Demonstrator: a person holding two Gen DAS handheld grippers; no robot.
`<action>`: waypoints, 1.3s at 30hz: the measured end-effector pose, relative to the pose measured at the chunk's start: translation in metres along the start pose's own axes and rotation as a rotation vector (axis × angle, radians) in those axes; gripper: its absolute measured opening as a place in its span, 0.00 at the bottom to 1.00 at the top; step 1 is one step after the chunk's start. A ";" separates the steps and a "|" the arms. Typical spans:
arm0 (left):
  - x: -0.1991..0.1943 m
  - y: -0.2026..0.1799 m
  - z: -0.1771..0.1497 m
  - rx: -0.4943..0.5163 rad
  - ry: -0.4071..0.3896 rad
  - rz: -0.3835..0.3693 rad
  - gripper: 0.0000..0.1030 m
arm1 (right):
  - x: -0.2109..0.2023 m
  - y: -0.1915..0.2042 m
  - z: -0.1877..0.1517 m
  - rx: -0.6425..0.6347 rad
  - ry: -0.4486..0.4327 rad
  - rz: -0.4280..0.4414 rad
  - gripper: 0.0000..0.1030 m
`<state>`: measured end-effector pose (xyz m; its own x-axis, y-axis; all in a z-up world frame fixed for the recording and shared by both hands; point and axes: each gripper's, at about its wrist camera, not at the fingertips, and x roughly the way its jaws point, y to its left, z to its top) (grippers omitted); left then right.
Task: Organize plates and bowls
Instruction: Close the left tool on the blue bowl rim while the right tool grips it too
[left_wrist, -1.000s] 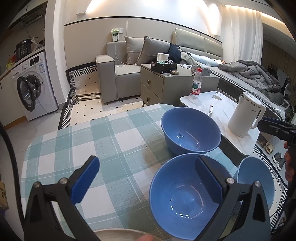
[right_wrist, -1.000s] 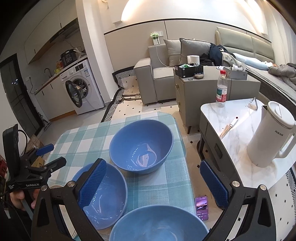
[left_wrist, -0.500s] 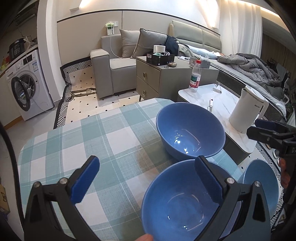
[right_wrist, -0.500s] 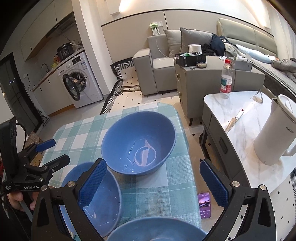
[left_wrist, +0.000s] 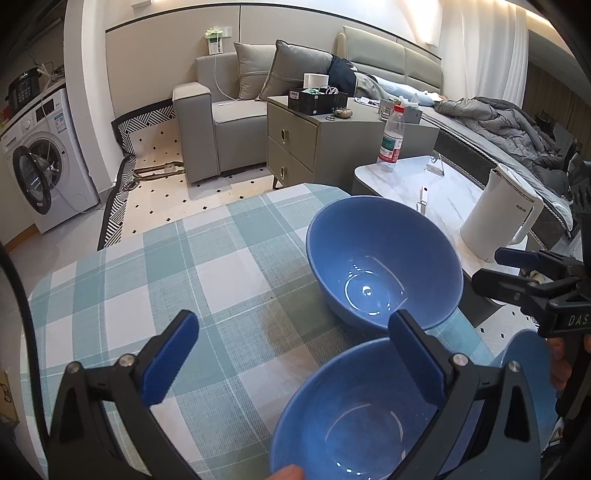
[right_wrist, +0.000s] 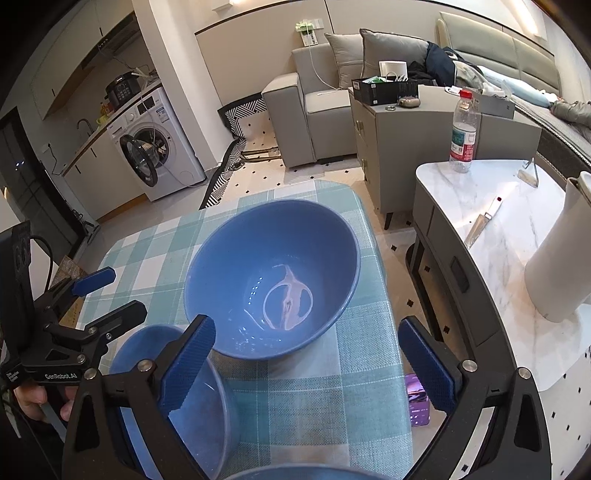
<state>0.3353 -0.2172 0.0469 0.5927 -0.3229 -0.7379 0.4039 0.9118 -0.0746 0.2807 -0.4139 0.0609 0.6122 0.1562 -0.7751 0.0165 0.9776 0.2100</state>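
Between the spread blue-padded fingers of the left gripper (left_wrist: 293, 354) lies a table (left_wrist: 155, 280) covered in a teal and white checked cloth, with nothing held. Just beyond the tip of its right finger sits a large blue bowl (left_wrist: 384, 262), upright and empty, its inside glossy with reflections. Under that same finger, nearer the camera, is a second blue bowl (left_wrist: 354, 417), also upright; whether the finger touches its rim cannot be told. Off to the right, the right gripper (left_wrist: 517, 275) hovers, held in a hand. Seen from the right wrist camera, the right gripper (right_wrist: 306, 358) also has its fingers spread wide and empty (the large blue bowl (right_wrist: 273, 277) sits just ahead of them, near the table's far edge). Behind its left finger is the second blue bowl (right_wrist: 192, 410), and left of that the left gripper (right_wrist: 107, 295). Beyond the right finger, off the table, stand a white kettle (right_wrist: 561, 258) and a water bottle (right_wrist: 463, 133) on a marble side table (right_wrist: 491, 236).
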 end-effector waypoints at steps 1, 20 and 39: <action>0.003 0.000 0.001 -0.003 0.003 -0.001 1.00 | 0.004 -0.001 0.001 0.005 0.005 0.001 0.98; 0.042 -0.018 0.008 0.066 0.108 -0.062 0.60 | 0.043 -0.021 0.003 0.022 0.101 0.007 0.46; 0.050 -0.034 0.011 0.132 0.131 -0.089 0.36 | 0.050 -0.014 0.005 -0.014 0.102 0.032 0.31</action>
<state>0.3588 -0.2674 0.0196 0.4586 -0.3568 -0.8139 0.5433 0.8373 -0.0609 0.3147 -0.4204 0.0221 0.5282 0.2001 -0.8252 -0.0128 0.9736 0.2279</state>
